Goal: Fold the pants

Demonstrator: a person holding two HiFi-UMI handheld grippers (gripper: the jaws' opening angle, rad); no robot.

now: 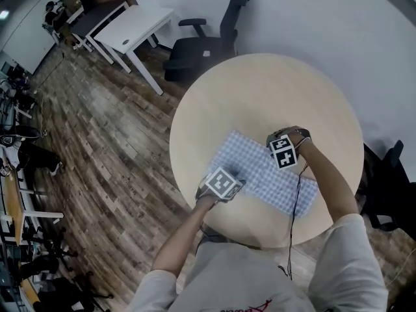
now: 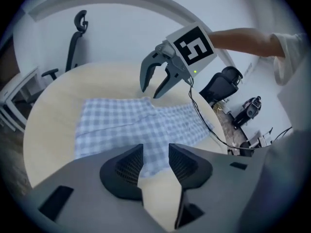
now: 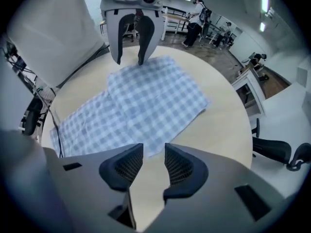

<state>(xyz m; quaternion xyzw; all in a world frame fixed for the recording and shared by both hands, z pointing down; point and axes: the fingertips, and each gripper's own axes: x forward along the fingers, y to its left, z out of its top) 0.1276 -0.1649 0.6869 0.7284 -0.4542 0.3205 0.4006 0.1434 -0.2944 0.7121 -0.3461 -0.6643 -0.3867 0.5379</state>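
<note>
- The left claw [image 2: 155, 154] is released, its jaws apart and empty. The checked pants [image 2: 131, 125] lie flat on the round table [image 2: 53, 110], and their near edge sits just ahead of its tips.
- The right claw [image 3: 147, 154] is also released and empty, with the opposite edge just ahead of it.
- Likely risk: if a claw pinches only the top layer, the layers slide apart.
- If the two claws lift unevenly, the next crease could skew.

Rnd table [image 1: 260, 83], blk office chair [image 1: 195, 47], white desk [image 1: 133, 28]

wood floor [image 1: 97, 142], white wall [image 1: 312, 18], blk chair [image 1: 195, 54], white desk [image 1: 133, 26]
</note>
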